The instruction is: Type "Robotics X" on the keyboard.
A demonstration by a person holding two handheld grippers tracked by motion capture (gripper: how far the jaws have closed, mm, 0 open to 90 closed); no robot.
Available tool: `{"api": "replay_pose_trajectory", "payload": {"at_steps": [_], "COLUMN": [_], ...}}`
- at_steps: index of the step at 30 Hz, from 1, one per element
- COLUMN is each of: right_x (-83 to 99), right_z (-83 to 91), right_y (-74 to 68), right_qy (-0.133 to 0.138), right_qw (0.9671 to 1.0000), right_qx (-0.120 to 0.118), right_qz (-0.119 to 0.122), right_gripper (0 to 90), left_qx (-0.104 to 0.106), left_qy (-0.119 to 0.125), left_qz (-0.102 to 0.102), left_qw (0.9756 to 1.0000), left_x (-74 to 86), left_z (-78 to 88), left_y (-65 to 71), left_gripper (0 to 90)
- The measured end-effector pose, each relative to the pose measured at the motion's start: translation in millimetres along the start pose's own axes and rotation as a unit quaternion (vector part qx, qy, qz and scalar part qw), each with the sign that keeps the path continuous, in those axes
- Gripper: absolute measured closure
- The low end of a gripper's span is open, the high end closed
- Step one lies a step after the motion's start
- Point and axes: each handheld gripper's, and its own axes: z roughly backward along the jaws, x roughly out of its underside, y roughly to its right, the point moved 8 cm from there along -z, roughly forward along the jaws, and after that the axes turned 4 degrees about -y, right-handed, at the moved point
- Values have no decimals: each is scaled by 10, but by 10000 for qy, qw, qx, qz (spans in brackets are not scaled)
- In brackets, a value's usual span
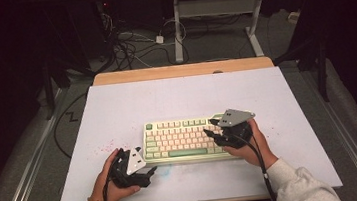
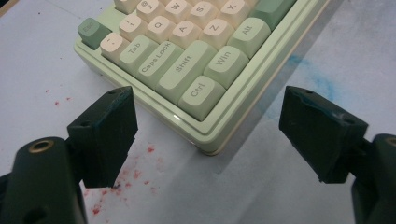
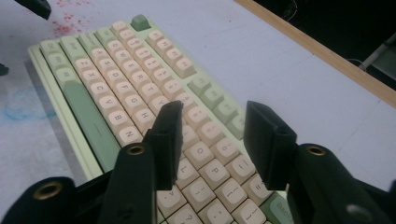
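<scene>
Keyboard (image 1: 183,141), pale green case with cream and green keys, lies flat on the white table (image 1: 117,112), just toward 6 o'clock of its middle; long axis runs 9 to 3 o'clock in the high view, spacebar row toward the person at 6 o'clock. Left gripper (image 1: 146,173) sits on the table at 7 o'clock of the keyboard, released, jaws spread wide either side of the Ctrl corner without touching. Right gripper (image 1: 210,128) hovers over the keyboard's 3 o'clock end, jaws parted above the keys, nothing between them. Red specks (image 1: 105,147) and a blue smear (image 2: 299,70) stain the table.
</scene>
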Motion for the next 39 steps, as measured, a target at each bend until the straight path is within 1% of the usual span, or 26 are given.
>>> {"api": "replay_pose_trajectory", "payload": {"at_steps": [2,4,6,7,10,12,13,14,20,24,26,32,36,37,39], "right_x": [-8,-11,-10,-6,17,37,60,60,170,256,307,499,622,656,720], "right_z": [35,72,113,134,207,266,332,332,506,606,647,722,778,789,812], "right_y": [3,2,12,15,30,39,56,56,92,126,148,191,209,207,210], "right_qy": [80,146,214,253,324,362,402,402,488,531,543,423,392,375,325], "right_qw": [10000,9999,9996,9994,9988,9986,9981,9981,9970,9960,9951,9940,9935,9936,9935], "right_qx": [51,82,196,243,355,389,475,475,597,713,832,1011,1064,1064,1082], "right_qz": [20,25,65,36,42,31,25,25,0,-9,-17,-54,-88,-91,-111], "right_gripper": [494,452,399,371,337,330,316,316,298,294,294,293,293,293,291], "left_qx": [-11,-16,-16,-22,-28,-26,-26,-30,-46,-72,-47,-15,-8,21,96], "left_qy": [-8,-8,-9,-10,6,14,14,15,66,117,155,283,290,317,332], "left_qz": [1,12,28,36,47,60,61,66,122,171,216,325,350,355,348], "left_qw": [10000,10000,10000,10000,10000,10000,10000,10000,9999,9998,9996,9991,9990,9989,9988], "left_x": [2,3,3,2,-1,-2,-3,-3,-22,-38,-46,-79,-93,-99,-107], "left_z": [1,3,4,6,13,14,14,14,28,41,50,87,105,111,125], "left_y": [-3,-4,-4,-5,-8,-9,-9,-9,-17,-29,-33,-44,-49,-48,-43], "left_gripper": [181,181,182,182,183,183,184,184,192,204,209,237,283,315,349]}}
